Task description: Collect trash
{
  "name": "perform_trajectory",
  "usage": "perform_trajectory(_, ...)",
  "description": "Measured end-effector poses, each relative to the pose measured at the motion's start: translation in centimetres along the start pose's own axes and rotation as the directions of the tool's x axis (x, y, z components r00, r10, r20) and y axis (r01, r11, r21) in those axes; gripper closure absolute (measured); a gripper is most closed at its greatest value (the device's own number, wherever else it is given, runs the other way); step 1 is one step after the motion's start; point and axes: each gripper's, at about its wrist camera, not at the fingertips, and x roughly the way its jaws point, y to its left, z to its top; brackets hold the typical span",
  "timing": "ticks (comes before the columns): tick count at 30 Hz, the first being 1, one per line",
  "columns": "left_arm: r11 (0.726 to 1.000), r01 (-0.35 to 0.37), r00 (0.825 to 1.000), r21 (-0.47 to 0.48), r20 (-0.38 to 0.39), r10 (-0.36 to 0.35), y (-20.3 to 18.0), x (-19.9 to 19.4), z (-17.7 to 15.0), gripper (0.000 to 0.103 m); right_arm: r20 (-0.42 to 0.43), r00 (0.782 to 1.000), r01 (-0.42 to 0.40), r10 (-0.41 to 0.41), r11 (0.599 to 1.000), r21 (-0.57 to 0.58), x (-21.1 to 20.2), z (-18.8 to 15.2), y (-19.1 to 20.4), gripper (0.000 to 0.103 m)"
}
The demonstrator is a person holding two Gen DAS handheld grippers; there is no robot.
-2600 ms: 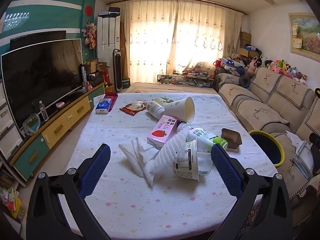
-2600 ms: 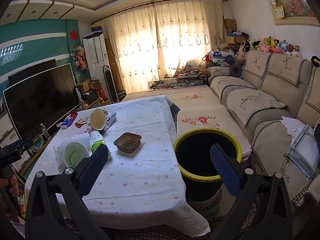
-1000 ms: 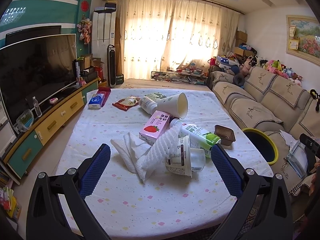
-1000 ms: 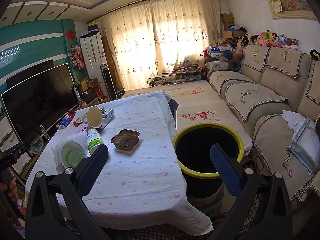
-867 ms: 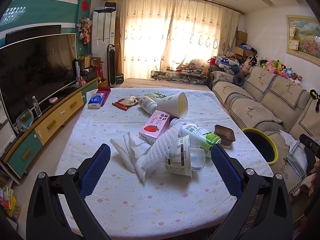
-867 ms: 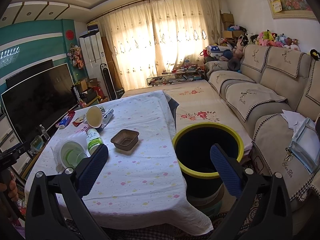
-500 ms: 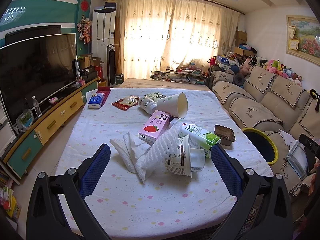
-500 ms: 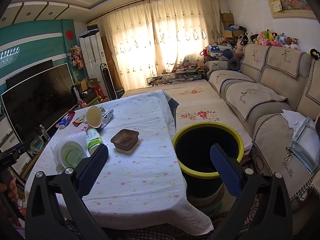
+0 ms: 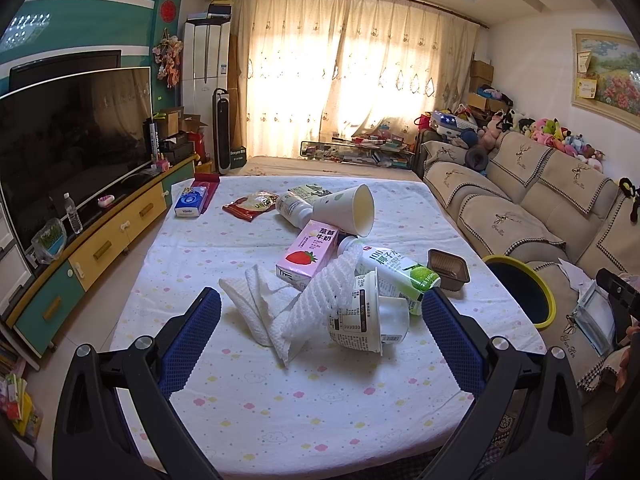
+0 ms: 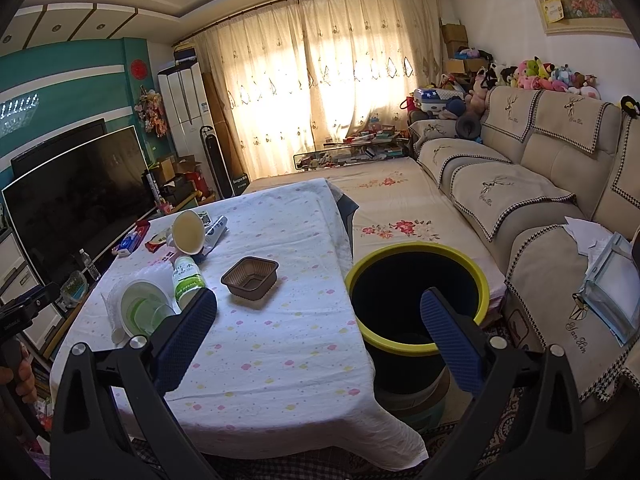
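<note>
both grippers hung above the near edge of the table (image 9: 248, 400), each with its fingers spread wide and holding nothing: the left gripper (image 9: 320, 336) faced the heap of trash, the right gripper (image 10: 318, 334) looked across the table corner toward the bin (image 10: 416, 344).

the step in hand looked like the first pick. it would go best by taking the nearest loose piece and lowering the left fingers on either side of it, not into the tangle, since the pieces leaned on each other and a pull on one could drag the rest.

nearest lay a white paper towel (image 9: 256, 304), folded and limp, with a white foam net sleeve (image 9: 320, 304) draped over it and against a clear plastic cup (image 9: 360, 316) tipped on its side. touching these were a green-labelled bottle (image 9: 396, 268) and a pink strawberry milk carton (image 9: 308, 256). just beside the bottle sat a small brown tray (image 9: 448, 266), upright and apart. farther back a paper cup (image 9: 348, 212) lay on its side over another bottle, then a red snack wrapper (image 9: 248, 206).

the black bin with its yellow rim stood on the floor beside the table's right edge, open and apparently empty.
</note>
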Motion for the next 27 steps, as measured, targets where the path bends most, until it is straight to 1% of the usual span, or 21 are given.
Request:
perform_trajectory(18,1.0,0.002,1.0,-0.001,-0.005,-0.002,-0.1,0.1,-0.1,0.004,-0.019,1.0,0.005,-0.005,1.0,0.007,0.9,-0.9,0.1,0.006)
perform_trajectory(23,1.0,0.0,1.0,-0.005,-0.008,0.0,0.0,0.5,-0.4,0.004,-0.039,0.999,0.008,-0.008,1.0,0.0,1.6,-0.7,0.3,0.006)
perform_trajectory(27,1.0,-0.01,1.0,-0.018,-0.009,0.01,0.7,1.1,-0.5,0.004,-0.083,0.996,0.009,-0.011,1.0,-0.023,3.3,-0.6,1.1,0.006)
